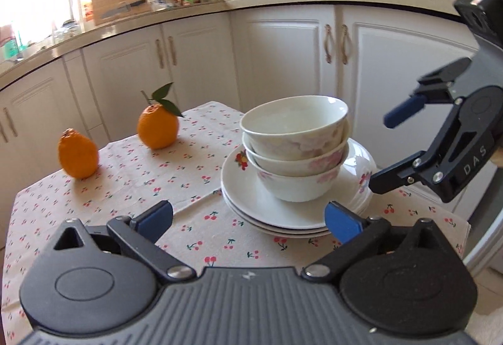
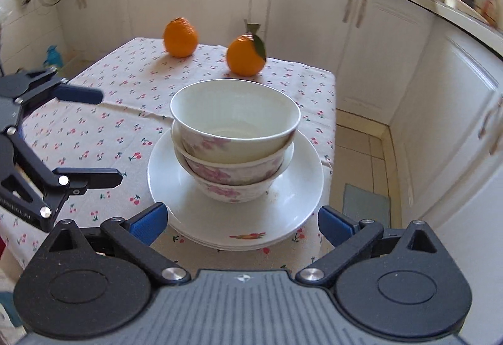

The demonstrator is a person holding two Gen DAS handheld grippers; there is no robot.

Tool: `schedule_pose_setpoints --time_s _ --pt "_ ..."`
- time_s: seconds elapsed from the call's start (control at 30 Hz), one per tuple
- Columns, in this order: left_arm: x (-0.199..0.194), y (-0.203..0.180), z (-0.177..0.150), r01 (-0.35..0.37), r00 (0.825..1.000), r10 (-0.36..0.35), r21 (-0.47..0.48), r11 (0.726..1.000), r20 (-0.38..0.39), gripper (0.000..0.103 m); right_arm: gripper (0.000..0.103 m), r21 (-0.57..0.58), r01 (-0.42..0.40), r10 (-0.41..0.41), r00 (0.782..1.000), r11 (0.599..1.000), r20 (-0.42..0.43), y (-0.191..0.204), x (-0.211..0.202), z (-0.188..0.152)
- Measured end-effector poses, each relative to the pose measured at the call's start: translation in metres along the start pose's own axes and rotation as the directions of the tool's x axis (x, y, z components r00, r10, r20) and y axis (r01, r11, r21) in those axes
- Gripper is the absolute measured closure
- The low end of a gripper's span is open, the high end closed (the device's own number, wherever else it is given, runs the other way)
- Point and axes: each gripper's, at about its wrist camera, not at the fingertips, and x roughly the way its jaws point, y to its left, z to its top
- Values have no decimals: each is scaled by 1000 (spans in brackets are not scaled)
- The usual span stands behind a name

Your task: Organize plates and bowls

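Two grippers frame the crockery, each with its blue-padded jaws spread wide and nothing between them. Nearest the left wrist camera, the left gripper (image 1: pixel 248 221) sits low in front of the plates (image 1: pixel 283 213); the right gripper (image 1: pixel 382 151) reaches in from the right edge of that view, one fingertip just beside the plates' rim, though I cannot tell whether it touches. From the right wrist camera, the right gripper (image 2: pixel 240 224) likewise brackets the near rim of the plates (image 2: pixel 239 219) without gripping, and the left gripper (image 2: pixel 108 136) hangs at the left, apart from the dishes.

Three bowls (image 2: pixel 234 140) are nested upright in the middle of the top plate. They are white with pink floral prints on their sides, and the top one is empty. Beneath them lies a stack of shallow white plates, the top one bearing a small fruit motif at its rim.

All this rests on a cherry-print cloth (image 2: pixel 94 137) covering a small table. Farther back stand two oranges (image 2: pixel 213 46), one with a leaf, well apart from the stack. Beyond are white cabinets (image 1: pixel 283 56).
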Motion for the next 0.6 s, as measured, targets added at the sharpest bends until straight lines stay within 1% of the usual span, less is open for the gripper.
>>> schedule_pose_setpoints --time_s 0.1,0.17,0.23,0.27,0.37,0.5,0.6 --pt "-10 -3 -4 -103 994 101 -93 990 -31 1 0 152 52 -52 999 987 -1 7 -5 -8" --pt "-18 2 -5 -131 991 123 -179 975 -54 1 0 194 108 -110 994 975 -1 17 -9 -13" --pt "-27 5 -6 -162 986 149 -233 959 -70 1 0 207 162 -167 986 965 4 27 -16 -17" --pt "-31 5 -6 -180 983 165 -245 953 -79 1 0 208 175 -181 983 962 9 31 -20 -17" --pt "-42 3 -5 -213 977 198 -241 947 -84 1 0 210 201 -213 977 957 33 42 -31 -18" --pt "-55 1 -3 -207 978 196 -262 942 -69 1 0 216 201 -219 974 955 60 49 -41 -15" --pt "-60 -2 -2 -221 975 213 -262 939 -59 1 0 212 203 -222 972 956 70 53 -46 -14"
